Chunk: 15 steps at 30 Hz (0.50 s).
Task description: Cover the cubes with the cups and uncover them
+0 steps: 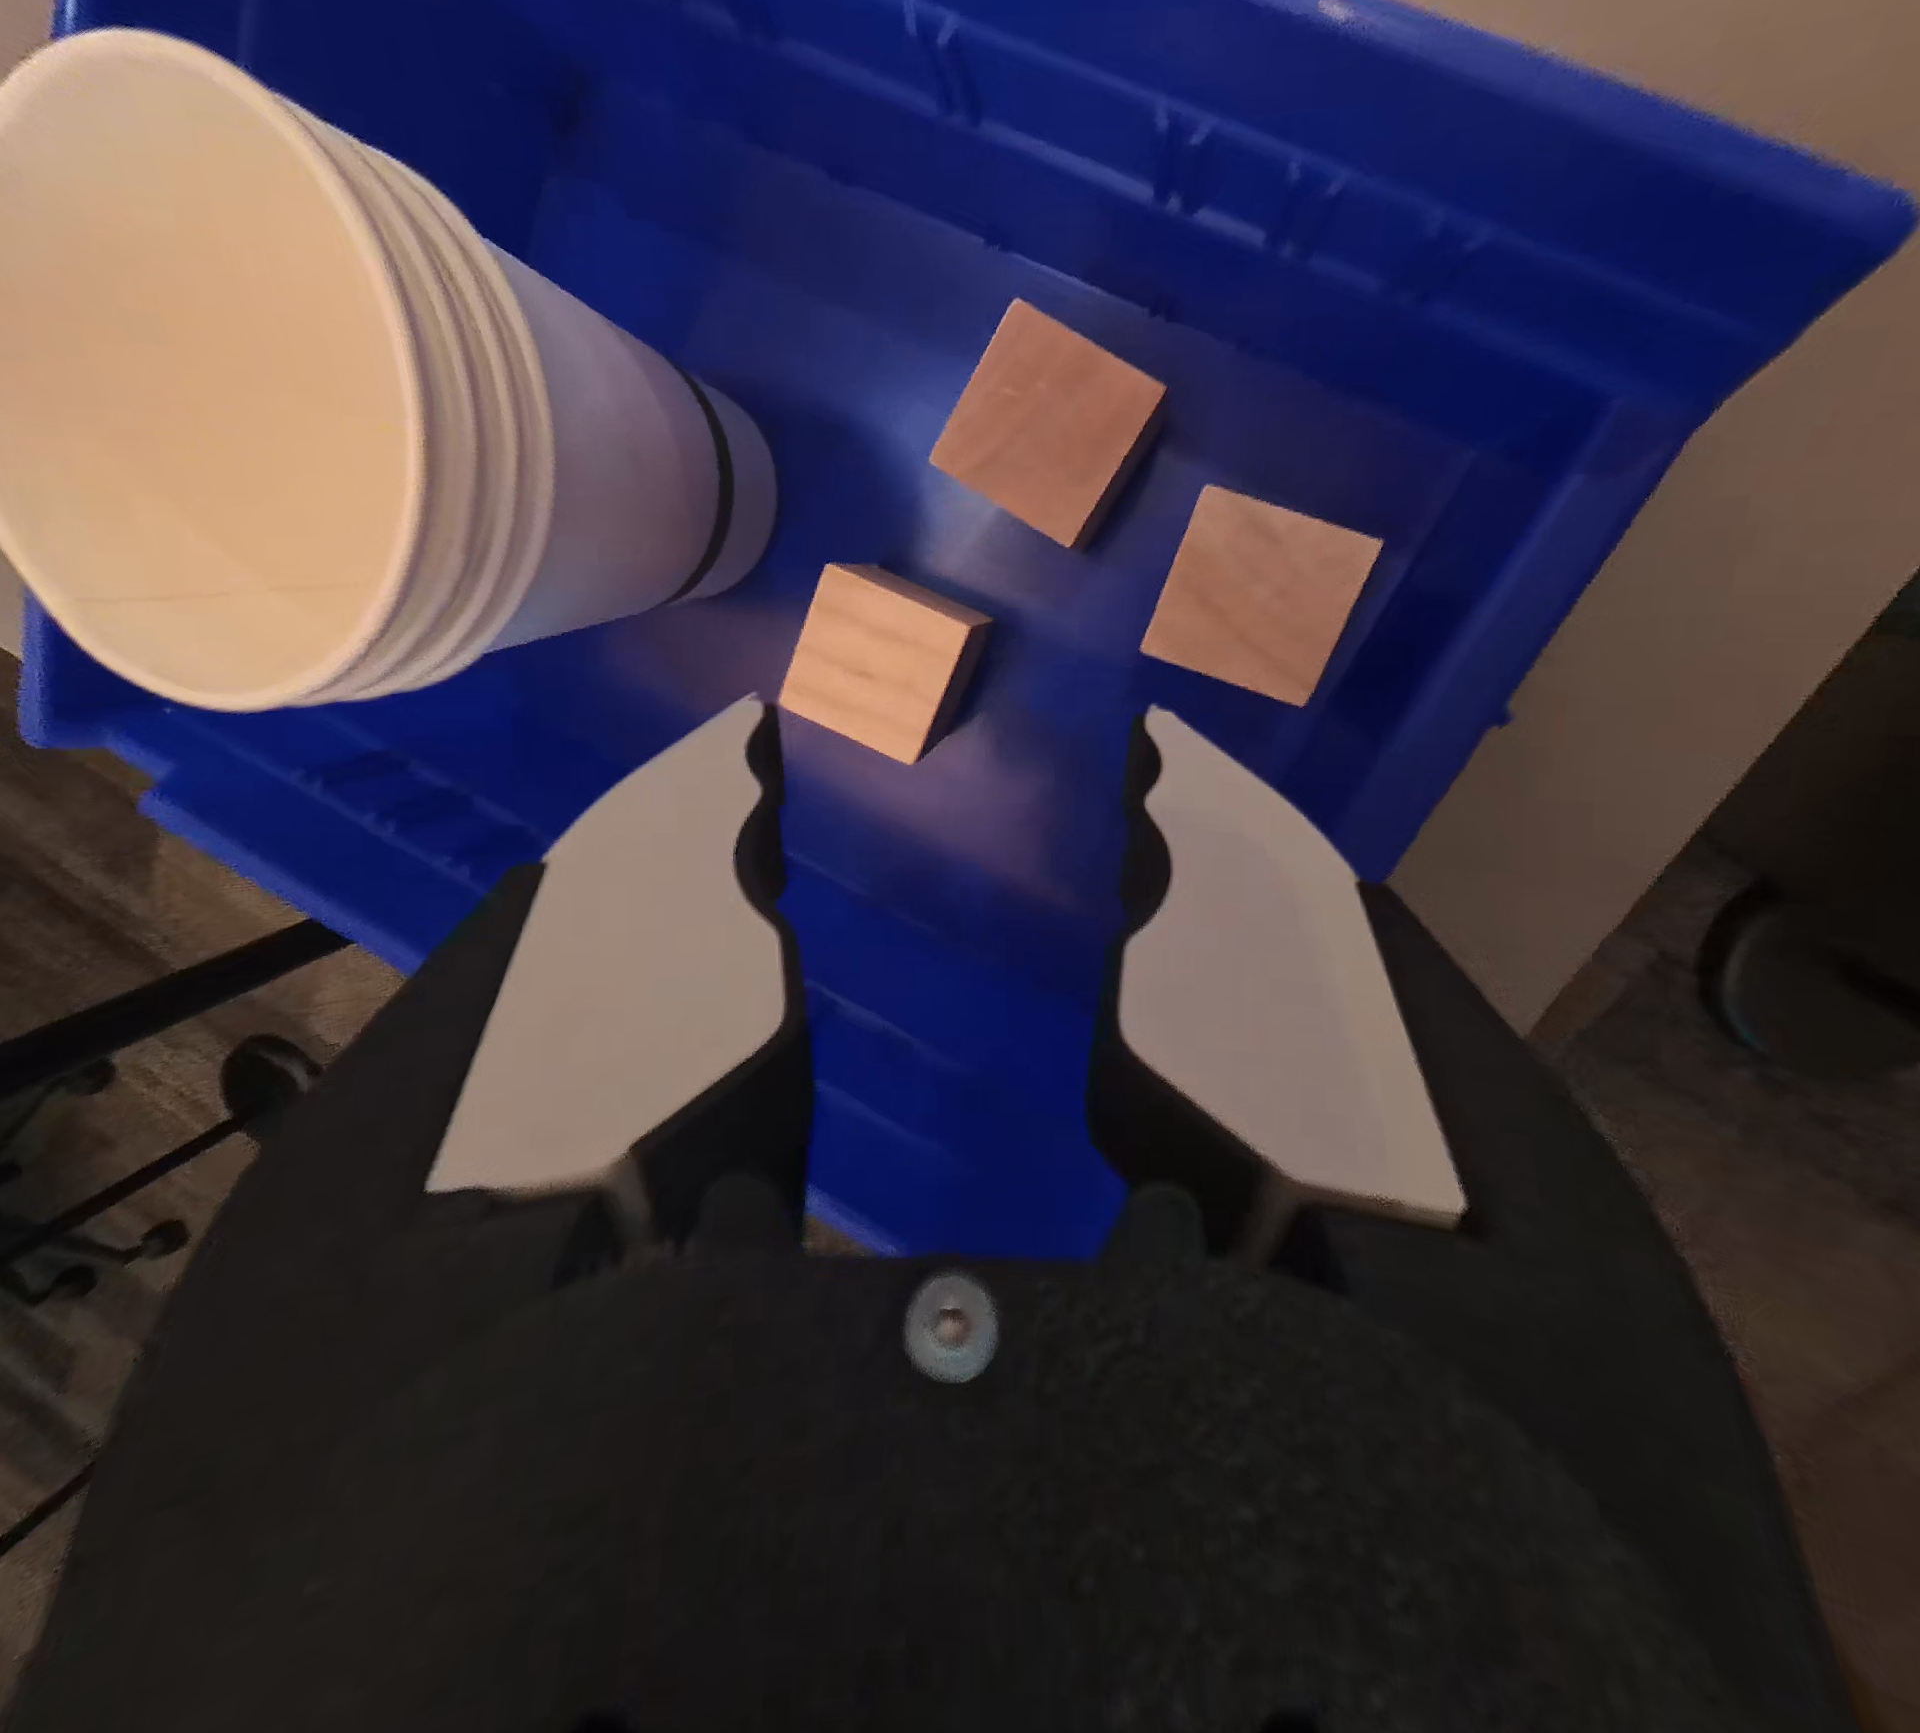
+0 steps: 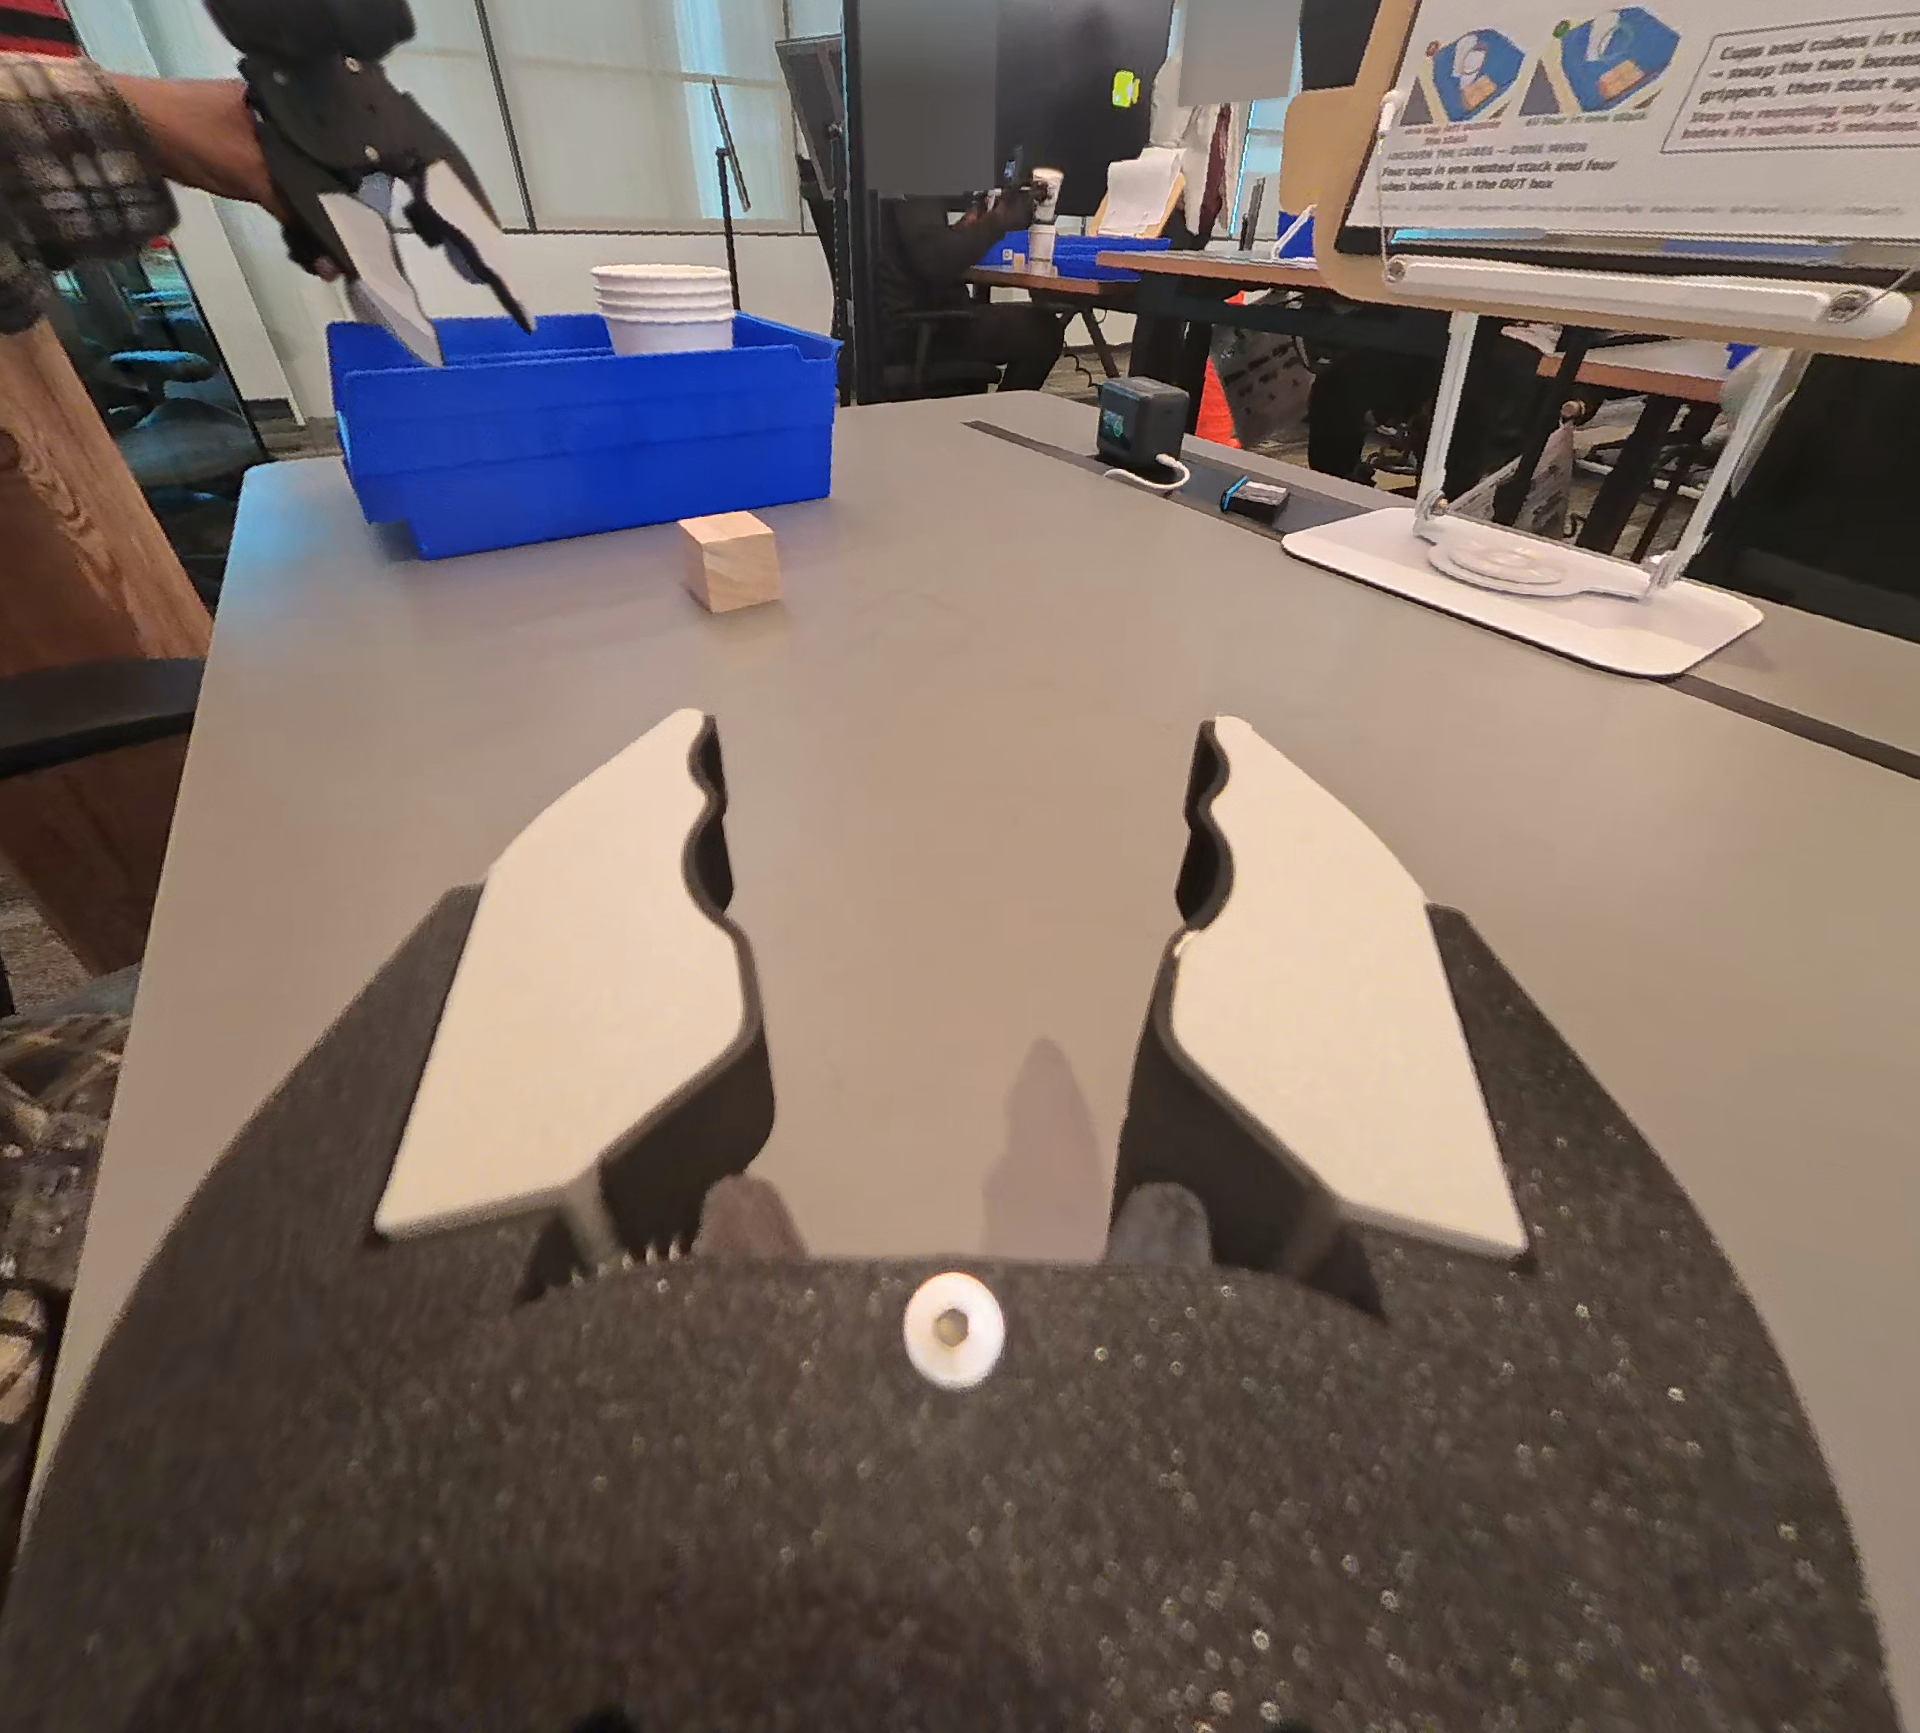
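The left black two-finger gripper with white finger plates (image 2: pixel 473 333) hangs at ten o'clock in the right wrist view, tilted downward, jaws apart and empty, held by a hand (image 2: pixel 223 145) in a plaid sleeve (image 2: pixel 73 166). The right black-and-white two-finger gripper (image 2: pixel 956 727) points toward twelve o'clock, nearly level, jaws spread wide, gripping nothing.

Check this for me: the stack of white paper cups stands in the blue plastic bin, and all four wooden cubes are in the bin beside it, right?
Not quite. The left wrist view shows only three wooden cubes in the blue plastic bin beside the stack of white paper cups. In the right wrist view, a fourth wooden cube sits on the grey table in front of the bin.
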### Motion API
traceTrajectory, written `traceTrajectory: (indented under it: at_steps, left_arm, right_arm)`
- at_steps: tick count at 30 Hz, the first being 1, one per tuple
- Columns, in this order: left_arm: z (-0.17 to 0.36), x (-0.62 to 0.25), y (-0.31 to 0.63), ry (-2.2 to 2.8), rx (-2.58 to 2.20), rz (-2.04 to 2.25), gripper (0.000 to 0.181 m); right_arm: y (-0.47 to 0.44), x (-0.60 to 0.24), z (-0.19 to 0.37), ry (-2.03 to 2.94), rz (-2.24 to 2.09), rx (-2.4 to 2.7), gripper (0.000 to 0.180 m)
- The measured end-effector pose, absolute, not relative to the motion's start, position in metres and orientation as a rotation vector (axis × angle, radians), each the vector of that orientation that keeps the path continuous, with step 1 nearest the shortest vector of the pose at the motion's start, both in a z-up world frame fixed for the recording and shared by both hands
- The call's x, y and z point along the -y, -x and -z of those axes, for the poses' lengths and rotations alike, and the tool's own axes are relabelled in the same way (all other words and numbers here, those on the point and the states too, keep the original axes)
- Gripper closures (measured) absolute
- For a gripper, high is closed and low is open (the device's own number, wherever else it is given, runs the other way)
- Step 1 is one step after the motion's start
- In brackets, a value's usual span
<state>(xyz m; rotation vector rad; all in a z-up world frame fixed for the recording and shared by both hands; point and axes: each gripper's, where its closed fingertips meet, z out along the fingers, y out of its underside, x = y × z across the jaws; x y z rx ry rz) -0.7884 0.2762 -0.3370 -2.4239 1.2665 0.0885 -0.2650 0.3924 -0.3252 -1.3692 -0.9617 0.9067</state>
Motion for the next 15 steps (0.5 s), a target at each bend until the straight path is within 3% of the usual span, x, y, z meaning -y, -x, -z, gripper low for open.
traceTrajectory:
  at_steps: [10,15]
  left_arm:
    - [0.356,-0.289,0.789,2.305,-1.646,-0.081,0.139]
    - [0.368,-0.294,0.804,2.345,-1.719,-0.109,0.135]
  right_arm:
    - [0.266,-0.391,0.326,1.367,-0.903,0.977,0.094]
    - [0.268,-0.391,0.327,1.368,-0.897,0.987,0.093]
